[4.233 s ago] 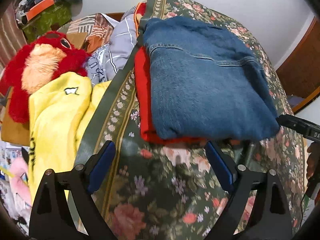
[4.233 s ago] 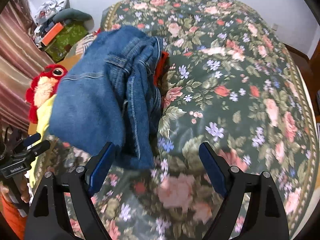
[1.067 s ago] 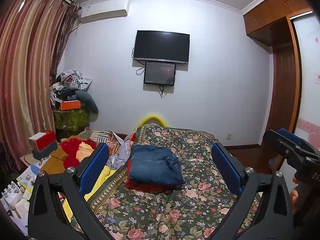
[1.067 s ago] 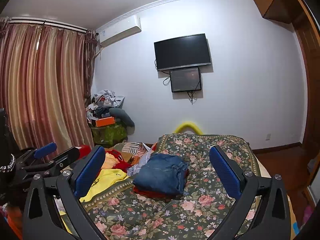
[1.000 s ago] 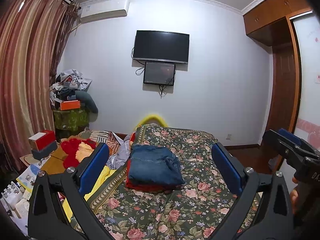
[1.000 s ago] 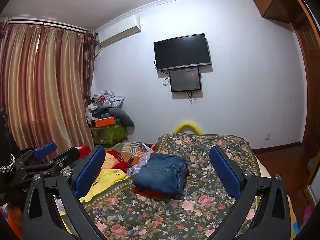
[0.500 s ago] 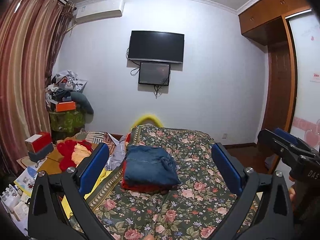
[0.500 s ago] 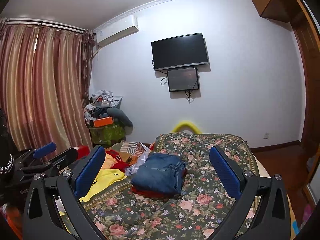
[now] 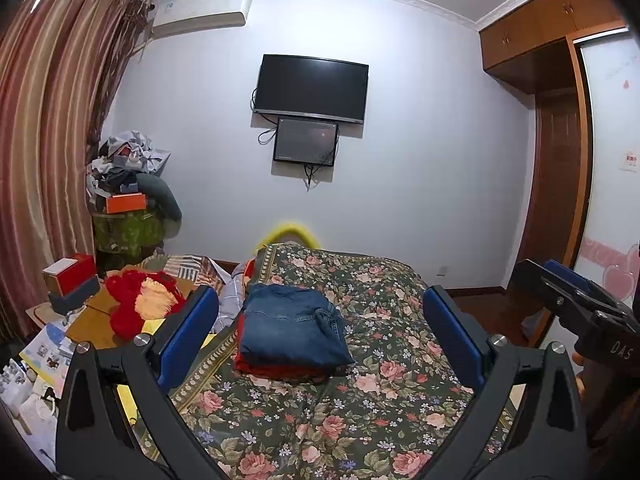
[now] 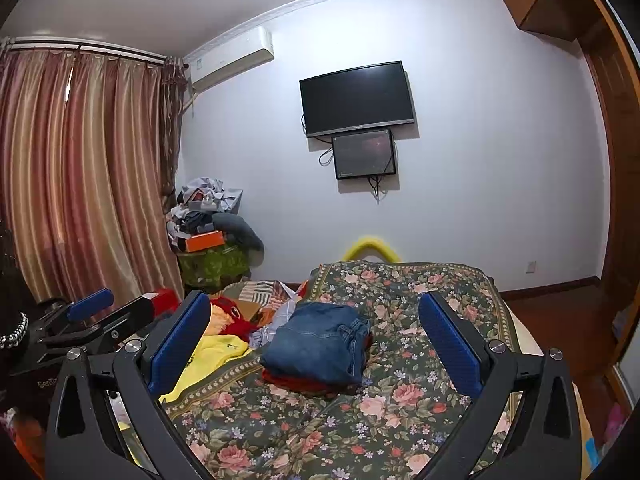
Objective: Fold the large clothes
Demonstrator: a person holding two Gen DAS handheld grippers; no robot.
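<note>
1. Resting folded on the bed (image 9: 384,396), the blue jeans (image 9: 290,330) form a squarish, flat bundle, with a seam line across the upper part and bunched denim along the right edge.
2. Beneath the jeans lies a folded red garment (image 9: 276,368), its edge showing along the near and left sides of the stack; the two sit squarely one on the other.
3. Seen from the left tool (image 9: 318,344), the stack lies well ahead, between the two blue-padded fingers (image 9: 188,336) and slightly toward the left one, on the floral bedspread near the bed's left border.
4. Seen from the right tool (image 10: 314,346), the same jeans (image 10: 318,346) lie ahead, between its fingers (image 10: 450,346) and a little left of centre, over the red garment (image 10: 300,382).
5. Both tools stand wide apart, holding nothing and touching nothing, each raised clear of the bed.
6. The right tool (image 9: 576,300) shows at the right edge of the left view, gripped by a hand (image 9: 578,368) only partly visible; the left tool (image 10: 90,320) shows at the left edge of the right view.
7. Left of the bed, beyond the left tool's left finger, lie a red plush toy (image 9: 140,304) and a yellow cloth (image 10: 216,354).
8. A dark television (image 9: 312,88) hangs on the far wall, straight ahead.
</note>
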